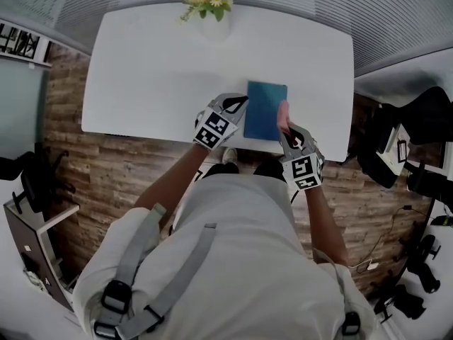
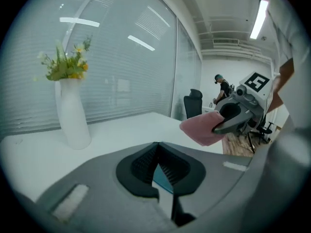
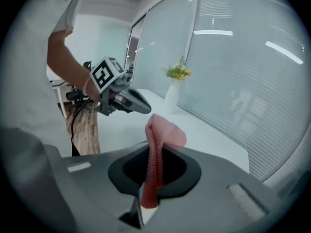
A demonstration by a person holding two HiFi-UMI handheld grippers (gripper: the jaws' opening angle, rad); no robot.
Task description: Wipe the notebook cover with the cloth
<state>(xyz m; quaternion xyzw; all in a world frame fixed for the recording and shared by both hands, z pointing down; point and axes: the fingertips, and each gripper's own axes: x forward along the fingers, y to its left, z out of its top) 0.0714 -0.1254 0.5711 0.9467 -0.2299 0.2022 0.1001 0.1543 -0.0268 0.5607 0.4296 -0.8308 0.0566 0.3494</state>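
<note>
A teal notebook [image 1: 265,110] lies flat near the front edge of the white table [image 1: 156,76]. My left gripper [image 1: 239,105] is shut, with its tips at the notebook's left edge. A sliver of the teal cover [image 2: 163,181] shows through the gap under the left gripper [image 2: 156,149]. My right gripper [image 1: 285,127] is shut on a pink cloth [image 1: 284,112] and holds it over the notebook's right edge. In the right gripper view the cloth [image 3: 163,132] sticks up from between the closed jaws [image 3: 154,152].
A white vase of yellow flowers [image 1: 212,20] stands at the table's far edge. Wood flooring [image 1: 106,168] runs under the table's front. Black chairs and gear [image 1: 417,154] crowd the right, and a dark cabinet [image 1: 35,239] stands at the left.
</note>
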